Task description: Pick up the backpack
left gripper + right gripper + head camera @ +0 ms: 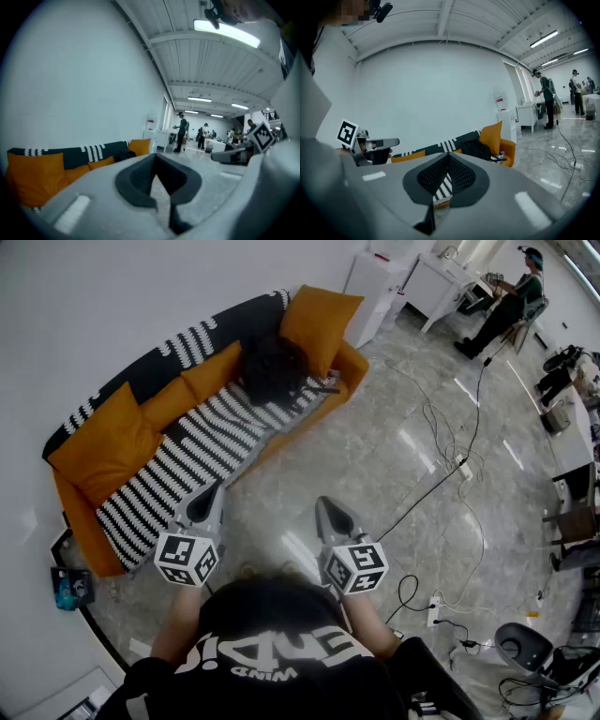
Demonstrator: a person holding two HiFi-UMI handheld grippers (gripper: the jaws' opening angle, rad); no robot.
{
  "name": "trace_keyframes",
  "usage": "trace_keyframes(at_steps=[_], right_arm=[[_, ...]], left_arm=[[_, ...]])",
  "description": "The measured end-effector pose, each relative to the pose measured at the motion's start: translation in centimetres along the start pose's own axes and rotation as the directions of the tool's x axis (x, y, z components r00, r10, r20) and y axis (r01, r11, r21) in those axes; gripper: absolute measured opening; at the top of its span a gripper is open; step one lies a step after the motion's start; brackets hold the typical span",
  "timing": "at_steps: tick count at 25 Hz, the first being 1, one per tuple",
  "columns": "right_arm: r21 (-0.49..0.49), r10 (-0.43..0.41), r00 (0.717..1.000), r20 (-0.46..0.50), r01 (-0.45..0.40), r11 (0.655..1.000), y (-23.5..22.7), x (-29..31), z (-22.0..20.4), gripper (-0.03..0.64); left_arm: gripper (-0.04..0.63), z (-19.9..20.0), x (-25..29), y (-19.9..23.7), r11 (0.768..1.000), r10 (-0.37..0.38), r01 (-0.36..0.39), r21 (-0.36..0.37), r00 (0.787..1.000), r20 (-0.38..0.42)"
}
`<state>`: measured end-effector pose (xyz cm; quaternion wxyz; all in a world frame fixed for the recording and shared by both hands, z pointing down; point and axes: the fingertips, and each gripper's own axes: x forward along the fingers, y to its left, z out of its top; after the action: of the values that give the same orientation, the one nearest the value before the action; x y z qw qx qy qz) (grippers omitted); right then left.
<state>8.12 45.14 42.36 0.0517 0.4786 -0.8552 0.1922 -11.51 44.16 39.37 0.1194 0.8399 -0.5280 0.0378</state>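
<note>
Closest in, just past the person's black T-shirt (281, 643), are the left gripper (213, 491) and the right gripper (325, 504). They're smooth grey plastic wedges with checkered marker cubes, and both have their jaws pressed together on nothing. Under them is a glossy grey marble-look floor (375, 451) with thin black cables (441, 470) snaking across, which only the head view really lays out. Further off there's an orange sofa (352, 362) with a black-and-white striped throw (187, 451) and a plump orange cushion (317, 320) at its far end. The backpack (272, 367) is a soft, slumped black lump on the seat right up against that cushion, well apart from both grippers. Way at the back, the left gripper view catches several people (182, 133) standing around.
</note>
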Motion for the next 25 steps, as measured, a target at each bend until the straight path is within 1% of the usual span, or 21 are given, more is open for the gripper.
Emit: trace_keyframes(at_steps=[4, 7, 12, 16, 20, 25], right_arm=[[0.006, -0.005, 1.000, -0.010, 0.005, 1.000, 0.7, 0.2, -0.5, 0.000], [0.031, 0.004, 1.000, -0.031, -0.003, 1.000, 1.3, 0.2, -0.8, 0.000], [0.033, -0.012, 0.999, -0.033, 0.013, 0.999, 2.8, -0.1, -0.8, 0.000], [0.014, -0.035, 0.999, -0.027, 0.035, 0.999, 3.8, 0.0, -1.2, 0.000], [0.016, -0.053, 0.998, -0.029, 0.053, 0.998, 4.2, 0.2, -1.4, 0.000], [0.008, -0.058, 0.998, -0.024, 0.058, 0.998, 4.0, 1.3, -0.6, 0.000]], left_arm=[[0.002, 0.1, -0.5, 0.1, 1.000, -0.018, 0.018, -0.004, 1.000, 0.004], [0.002, 0.1, -0.5, 0.2, 0.999, -0.033, 0.033, -0.012, 0.999, -0.003], [0.002, 0.4, -1.0, 0.6, 0.997, -0.071, 0.071, 0.030, 0.997, -0.020], [0.002, -0.4, -1.6, 1.6, 0.996, -0.087, 0.088, 0.019, 0.996, -0.030], [0.002, -1.1, -1.7, 2.6, 0.995, -0.100, 0.100, -0.001, 0.994, -0.042], [0.002, -1.3, -0.9, 4.2, 0.996, -0.093, 0.092, -0.013, 0.995, -0.043]])
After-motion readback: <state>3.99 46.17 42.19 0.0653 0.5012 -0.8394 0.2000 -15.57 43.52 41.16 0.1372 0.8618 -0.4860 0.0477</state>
